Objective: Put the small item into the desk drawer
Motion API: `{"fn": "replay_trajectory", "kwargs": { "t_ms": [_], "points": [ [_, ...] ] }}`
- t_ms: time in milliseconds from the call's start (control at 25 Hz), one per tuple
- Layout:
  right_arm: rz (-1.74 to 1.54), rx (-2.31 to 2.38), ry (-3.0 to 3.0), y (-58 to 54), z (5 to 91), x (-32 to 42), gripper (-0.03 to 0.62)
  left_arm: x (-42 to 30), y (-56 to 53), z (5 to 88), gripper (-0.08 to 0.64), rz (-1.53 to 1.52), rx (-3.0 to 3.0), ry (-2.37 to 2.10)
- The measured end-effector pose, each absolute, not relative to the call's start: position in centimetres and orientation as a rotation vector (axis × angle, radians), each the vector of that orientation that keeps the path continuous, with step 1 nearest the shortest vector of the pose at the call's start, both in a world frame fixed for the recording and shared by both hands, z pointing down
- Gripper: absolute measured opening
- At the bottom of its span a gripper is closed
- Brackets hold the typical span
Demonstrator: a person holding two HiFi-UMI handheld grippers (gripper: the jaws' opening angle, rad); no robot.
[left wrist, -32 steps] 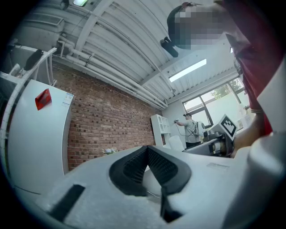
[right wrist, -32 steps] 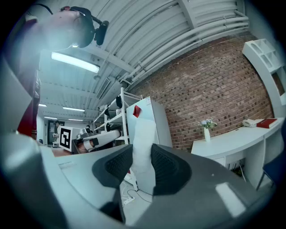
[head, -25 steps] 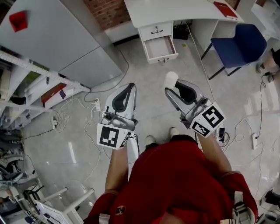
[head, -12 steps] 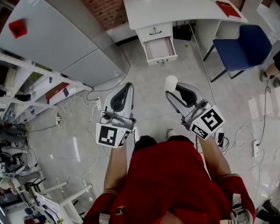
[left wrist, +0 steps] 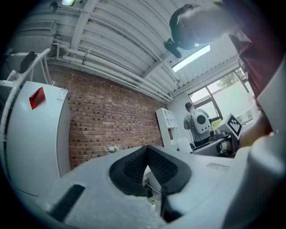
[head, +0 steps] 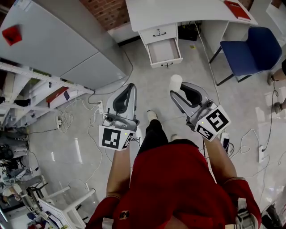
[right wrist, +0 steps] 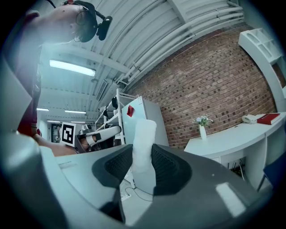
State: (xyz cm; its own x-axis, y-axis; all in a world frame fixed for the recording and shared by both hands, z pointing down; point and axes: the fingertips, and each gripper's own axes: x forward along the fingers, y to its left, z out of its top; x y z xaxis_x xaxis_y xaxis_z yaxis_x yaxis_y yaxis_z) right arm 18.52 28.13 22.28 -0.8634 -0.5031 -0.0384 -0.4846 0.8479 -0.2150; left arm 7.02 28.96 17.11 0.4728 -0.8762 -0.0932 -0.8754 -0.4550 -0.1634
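while the person steps forward, the small item [right wrist: 145, 132], a white upright cylinder, stays clamped between the fingers [right wrist: 166, 170] of the right gripper [head: 177, 89], well short of the open drawer [head: 163, 50] and not yet over it. compared with a second ago, a leg in dark trousers with a white shoe [head: 152, 115] has swung out between the two grippers toward the open drawer, and the grippers have come along with it. the grip on the item looks unchanged. the left gripper [head: 132, 87] also sits short of the open drawer and off to its left, with its fingers [left wrist: 163, 167] closed together on nothing. i judge this as the carrying stretch of the task: the item is secured, the drawer already stands pulled out, and what is left is closing the gap and lowering the item inside.

by count: one small item, two grippers, and two drawers in the desk, the closed drawer [head: 158, 32] just behind the open one. one white tabletop [head: 178, 11] spans above the open drawer, carrying one red book [head: 237, 3] far to the drawer's right. one blue chair [head: 252, 49] stands to the right of the open drawer.
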Motion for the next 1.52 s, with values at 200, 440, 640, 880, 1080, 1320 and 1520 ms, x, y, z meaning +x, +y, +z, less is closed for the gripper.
{"fn": "replay_trajectory", "kwargs": {
  "t_ms": [200,440,640,880,1080,1320,1520],
  "points": [
    [-0.299,-0.835,2.960,22.6,23.3,14.6,0.144,3.2,22.8,18.4,0.006,-0.007,-2.530,1.496],
    [-0.328,-0.941,2.994,14.8,24.9,9.3,0.146,-1.5,14.3,20.4,0.006,0.023,-2.604,1.458],
    [-0.334,-1.006,3.017,9.1,26.1,4.9,0.145,-5.9,8.4,21.6,0.006,0.040,-2.641,1.431],
    [-0.339,-1.088,3.055,4.1,28.3,1.7,0.146,-9.0,3.2,23.2,0.006,0.060,-2.677,1.391],
    [-0.375,-1.153,3.092,0.9,30.9,0.4,0.146,-10.2,0.0,25.1,0.006,0.086,-2.707,1.394],
    [-0.422,-1.194,3.161,-3.5,35.4,0.7,0.146,-10.3,-3.4,28.3,0.006,0.065,-2.715,1.451],
    [-0.466,-1.170,3.236,-6.7,39.6,0.7,0.146,-10.5,-6.3,32.0,0.006,0.007,-2.709,1.548]
  ]
}}
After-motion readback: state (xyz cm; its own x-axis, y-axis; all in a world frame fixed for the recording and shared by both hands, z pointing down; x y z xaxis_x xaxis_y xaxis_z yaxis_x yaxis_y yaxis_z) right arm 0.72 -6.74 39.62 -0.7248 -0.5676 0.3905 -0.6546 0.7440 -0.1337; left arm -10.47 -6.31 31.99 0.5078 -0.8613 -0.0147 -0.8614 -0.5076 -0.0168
